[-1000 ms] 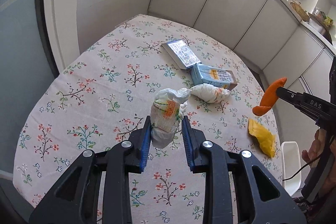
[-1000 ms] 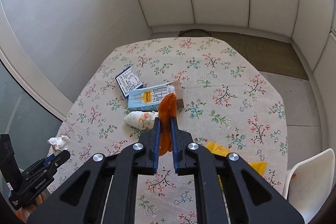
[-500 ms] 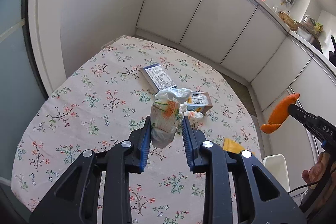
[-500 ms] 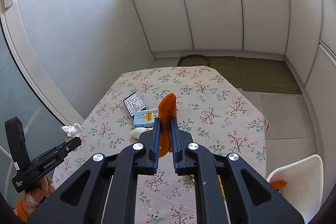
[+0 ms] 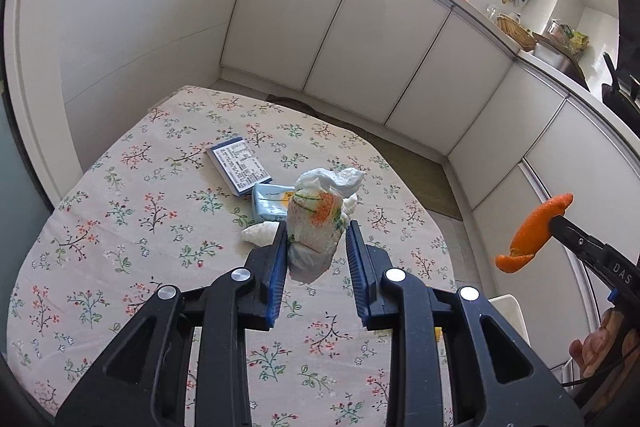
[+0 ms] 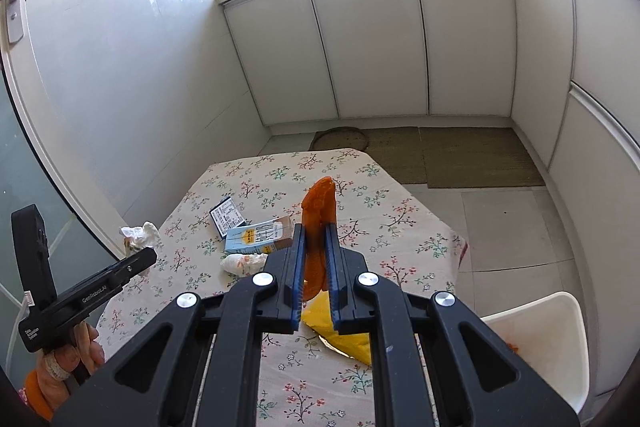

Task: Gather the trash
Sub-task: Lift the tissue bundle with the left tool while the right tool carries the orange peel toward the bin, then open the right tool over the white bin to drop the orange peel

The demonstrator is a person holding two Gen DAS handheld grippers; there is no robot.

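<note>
My left gripper (image 5: pixel 316 239) is shut on a crumpled white wrapper with orange print (image 5: pixel 318 217), held high above the floral table (image 5: pixel 120 211). My right gripper (image 6: pixel 315 247) is shut on an orange peel (image 6: pixel 318 215); the peel also shows in the left wrist view (image 5: pixel 532 233). On the table lie a blue carton (image 6: pixel 256 237), a dark booklet (image 6: pixel 226 217), a crumpled white wad (image 6: pixel 242 262) and a yellow wrapper (image 6: pixel 340 331). The held wrapper shows at the left in the right wrist view (image 6: pixel 140 233).
A white bin (image 6: pixel 536 339) with something orange inside stands beside the table at the lower right. White cabinets (image 6: pixel 372 43) line the walls beyond. Brown mats (image 6: pixel 472 157) lie on the floor past the table's far end.
Both grippers have risen well above the table with their loads; the table looks smaller and farther, and more of the cabinets and counter shows.
</note>
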